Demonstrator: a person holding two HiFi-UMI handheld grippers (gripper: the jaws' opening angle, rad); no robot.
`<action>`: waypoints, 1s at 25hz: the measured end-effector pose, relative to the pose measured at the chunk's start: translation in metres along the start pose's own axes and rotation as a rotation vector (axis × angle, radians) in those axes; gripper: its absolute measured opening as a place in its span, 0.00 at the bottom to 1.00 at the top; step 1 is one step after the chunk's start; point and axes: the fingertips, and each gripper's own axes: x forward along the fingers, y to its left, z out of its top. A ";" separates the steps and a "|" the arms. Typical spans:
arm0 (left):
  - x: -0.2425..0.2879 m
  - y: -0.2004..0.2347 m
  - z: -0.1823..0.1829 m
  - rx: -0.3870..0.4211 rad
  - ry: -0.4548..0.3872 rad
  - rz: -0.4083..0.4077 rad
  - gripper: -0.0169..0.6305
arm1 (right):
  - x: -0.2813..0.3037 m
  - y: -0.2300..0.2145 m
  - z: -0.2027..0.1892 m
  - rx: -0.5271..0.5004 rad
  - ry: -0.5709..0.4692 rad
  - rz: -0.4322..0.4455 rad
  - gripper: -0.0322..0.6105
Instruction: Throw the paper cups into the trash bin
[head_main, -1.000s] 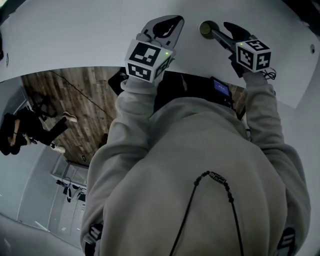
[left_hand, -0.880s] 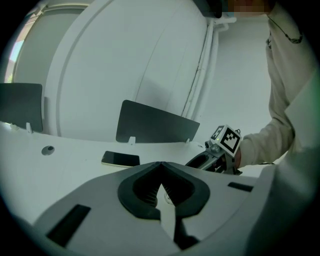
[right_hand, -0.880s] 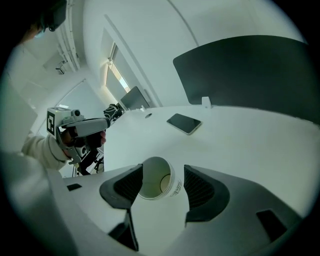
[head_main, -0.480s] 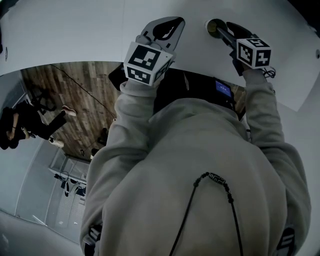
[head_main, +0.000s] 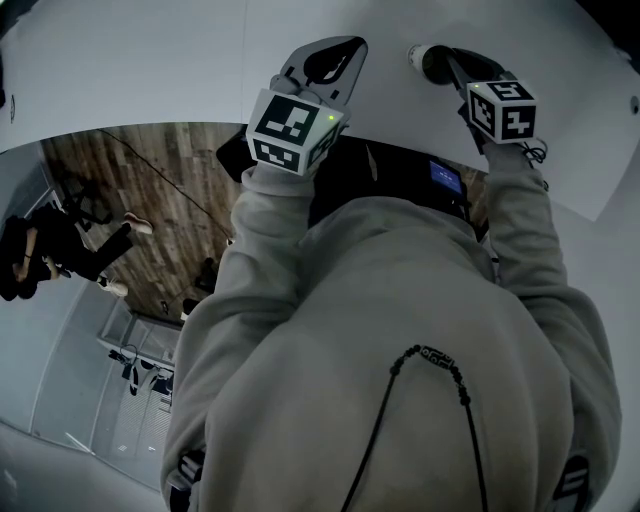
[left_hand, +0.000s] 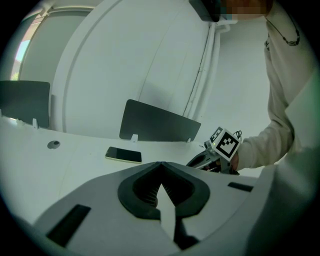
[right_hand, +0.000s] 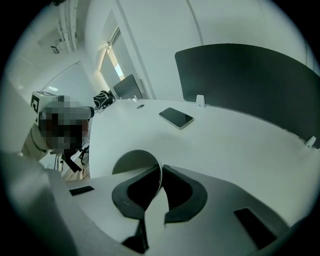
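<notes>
At the head view's upper right, the right gripper (head_main: 436, 62) was closing its jaws on a paper cup (right_hand: 131, 161) wall, the left gripper (head_main: 335, 58) pinched together and empty, binning seemingly all ahead.

From where I stand, the person wears a pale grey sweatshirt (head_main: 400, 290) with long, loose sleeves (head_main: 255, 235), and a thin dark beaded cord (head_main: 432, 352) loops down its front. The left claw (left_hand: 160, 180) has a smooth light grey shell and black ribbed pads (left_hand: 142, 192). Just behind that claw sits a white cube (head_main: 295, 125) printed with black square markers, with a small green light (head_main: 330, 118) at its corner.
</notes>
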 end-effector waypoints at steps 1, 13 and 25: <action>0.001 -0.001 0.001 0.001 -0.001 0.000 0.02 | -0.001 0.000 0.001 0.000 -0.002 0.001 0.11; -0.046 -0.006 0.047 0.069 -0.069 0.043 0.02 | -0.054 0.027 0.062 -0.053 -0.109 -0.010 0.11; -0.137 -0.011 0.157 0.191 -0.261 0.117 0.02 | -0.147 0.105 0.166 -0.185 -0.325 -0.005 0.11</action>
